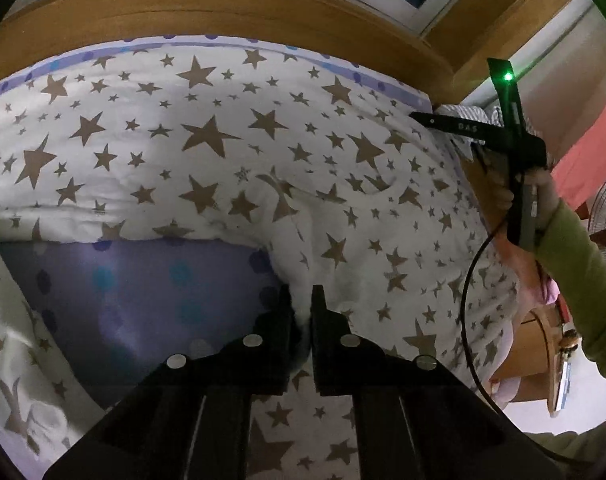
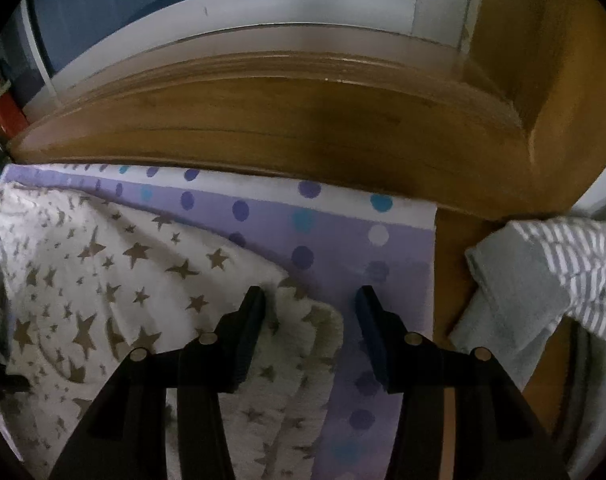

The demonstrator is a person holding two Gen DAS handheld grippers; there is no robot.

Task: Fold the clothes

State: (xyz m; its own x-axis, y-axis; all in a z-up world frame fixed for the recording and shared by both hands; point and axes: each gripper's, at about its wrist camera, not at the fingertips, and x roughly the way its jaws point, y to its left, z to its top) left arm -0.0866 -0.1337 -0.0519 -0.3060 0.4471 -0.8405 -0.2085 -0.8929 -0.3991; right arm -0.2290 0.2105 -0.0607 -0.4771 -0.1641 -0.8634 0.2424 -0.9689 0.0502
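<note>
A white cloth with brown stars [image 1: 223,140] lies spread over a purple dotted sheet [image 1: 143,288]. My left gripper [image 1: 301,296] is shut on a raised fold of that cloth near its front edge, with the fabric pinched between the two pads. In the right wrist view the star cloth [image 2: 103,280] ends in a rounded corner. That corner lies between the spread fingers of my right gripper [image 2: 309,296], which is open. Its left finger is against the corner and its right finger is over the bare sheet [image 2: 335,232]. A hand in a green sleeve [image 1: 575,264] holds the right tool.
A wooden bed frame [image 2: 303,128] runs along the far side, with a window above it. A grey and white striped cloth [image 2: 543,280] lies on the wood to the right of the sheet. A black cable [image 1: 469,300] hangs from the right tool.
</note>
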